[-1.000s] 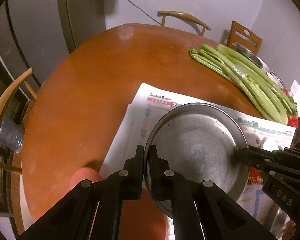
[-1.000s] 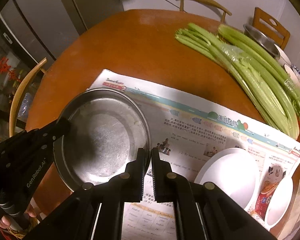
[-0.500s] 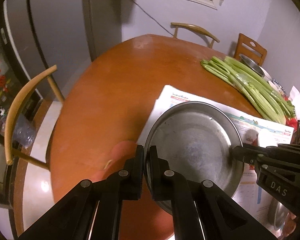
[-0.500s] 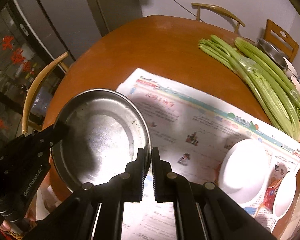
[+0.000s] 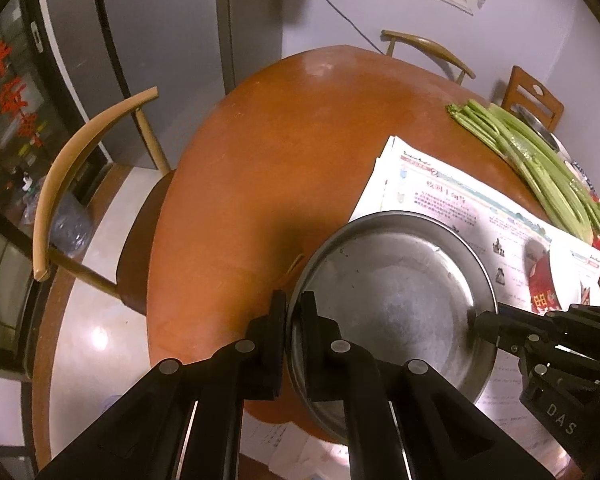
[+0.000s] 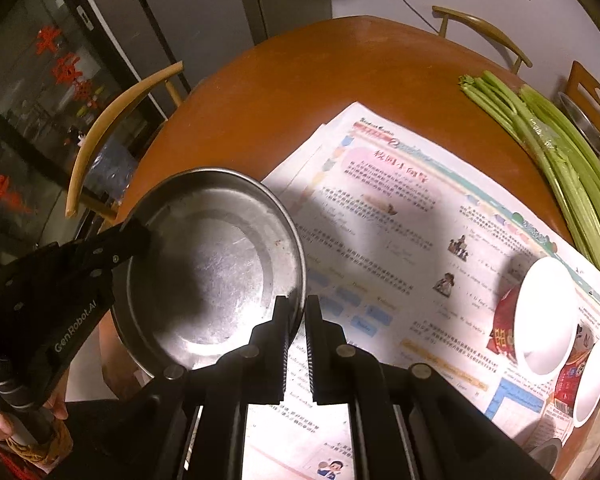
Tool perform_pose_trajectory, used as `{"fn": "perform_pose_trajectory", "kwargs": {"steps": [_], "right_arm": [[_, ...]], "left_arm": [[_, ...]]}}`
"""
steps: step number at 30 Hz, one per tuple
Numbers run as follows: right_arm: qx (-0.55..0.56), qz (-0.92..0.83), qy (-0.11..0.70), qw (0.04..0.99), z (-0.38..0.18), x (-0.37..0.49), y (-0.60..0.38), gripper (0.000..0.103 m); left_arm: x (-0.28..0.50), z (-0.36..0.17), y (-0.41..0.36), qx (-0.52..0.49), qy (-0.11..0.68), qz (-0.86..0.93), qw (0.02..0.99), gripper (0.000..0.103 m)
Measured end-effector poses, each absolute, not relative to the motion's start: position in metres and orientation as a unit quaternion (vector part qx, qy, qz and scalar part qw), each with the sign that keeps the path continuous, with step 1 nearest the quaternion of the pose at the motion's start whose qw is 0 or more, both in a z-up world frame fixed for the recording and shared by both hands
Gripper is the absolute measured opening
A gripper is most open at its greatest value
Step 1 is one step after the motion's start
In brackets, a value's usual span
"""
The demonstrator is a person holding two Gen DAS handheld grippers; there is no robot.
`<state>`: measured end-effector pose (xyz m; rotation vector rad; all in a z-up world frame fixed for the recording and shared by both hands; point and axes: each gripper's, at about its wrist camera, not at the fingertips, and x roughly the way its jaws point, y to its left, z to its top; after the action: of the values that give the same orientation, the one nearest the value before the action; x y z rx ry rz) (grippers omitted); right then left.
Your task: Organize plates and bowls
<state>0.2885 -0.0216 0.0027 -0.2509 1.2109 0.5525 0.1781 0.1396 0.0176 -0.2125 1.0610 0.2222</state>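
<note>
**Both grippers clamp one steel plate over the table edge**

The left gripper (image 5: 294, 308) is clenched on the near-left rim of the steel plate (image 5: 396, 304), one jaw inside the rim and one outside. The right gripper (image 6: 296, 312) grasps the opposite rim the same way. Each points steeply downward, and the plate hangs between them, roughly flat, partly over the newspaper (image 6: 400, 220) and partly over the edge of the round wooden table (image 5: 284, 152).

The right wrist view alone shows two white bowls (image 6: 544, 316) lying on the newspaper's far right, a red printed packet beside them, and the person's fingers (image 6: 4, 426) around the left gripper's handle at the lower left. The left wrist view alone shows the floor and seat of the curved-back chair (image 5: 72, 176) beside the table. Both views take in the celery stalks (image 6: 560, 168) along the table's right side, with a steel bowl (image 6: 580, 124) behind them.

"GenRobot.AI" is printed on the left gripper's body; "DAS" shows on the right one. The newspaper's masthead and Chinese headline are too small to read surely. Red paper characters hang on the dark glass door (image 6: 60, 64).
</note>
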Motion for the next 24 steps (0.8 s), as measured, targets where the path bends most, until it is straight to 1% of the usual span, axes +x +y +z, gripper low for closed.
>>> {"fn": "perform_pose_trajectory", "kwargs": {"steps": [5, 12, 17, 18, 19, 20, 22, 23, 24], "right_arm": [[-0.121, 0.257, 0.568, 0.773, -0.007, 0.283, -0.019, 0.01], [-0.127, 0.244, 0.581, 0.766, -0.027, 0.281, -0.011, 0.011], [-0.107, 0.242, 0.579, 0.771, -0.024, 0.285, -0.014, 0.011], [-0.108, 0.24, 0.576, 0.773, -0.024, 0.284, -0.013, 0.011], [-0.113, 0.24, 0.575, 0.774, -0.024, 0.284, -0.011, 0.011], [-0.117, 0.24, 0.575, 0.773, -0.025, 0.283, -0.009, 0.011], [-0.118, 0.244, 0.579, 0.769, -0.029, 0.282, -0.006, 0.011], [-0.12, 0.242, 0.577, 0.771, -0.029, 0.282, -0.005, 0.011], [-0.122, 0.241, 0.574, 0.773, -0.03, 0.282, -0.004, 0.012]], "left_arm": [[0.177, 0.006, 0.14, -0.107, 0.508, 0.112, 0.848, 0.007], [0.18, -0.008, 0.134, -0.081, 0.507, 0.131, 0.848, 0.008], [0.18, -0.009, 0.137, -0.088, 0.509, 0.13, 0.846, 0.008], [0.18, -0.009, 0.139, -0.09, 0.509, 0.131, 0.846, 0.01], [0.18, -0.01, 0.14, -0.091, 0.509, 0.131, 0.846, 0.017], [0.181, -0.011, 0.141, -0.096, 0.511, 0.128, 0.845, 0.02], [0.183, -0.012, 0.142, -0.114, 0.511, 0.117, 0.844, 0.032], [0.183, -0.012, 0.142, -0.122, 0.51, 0.114, 0.844, 0.036], [0.184, -0.011, 0.14, -0.126, 0.509, 0.109, 0.845, 0.044]]}}
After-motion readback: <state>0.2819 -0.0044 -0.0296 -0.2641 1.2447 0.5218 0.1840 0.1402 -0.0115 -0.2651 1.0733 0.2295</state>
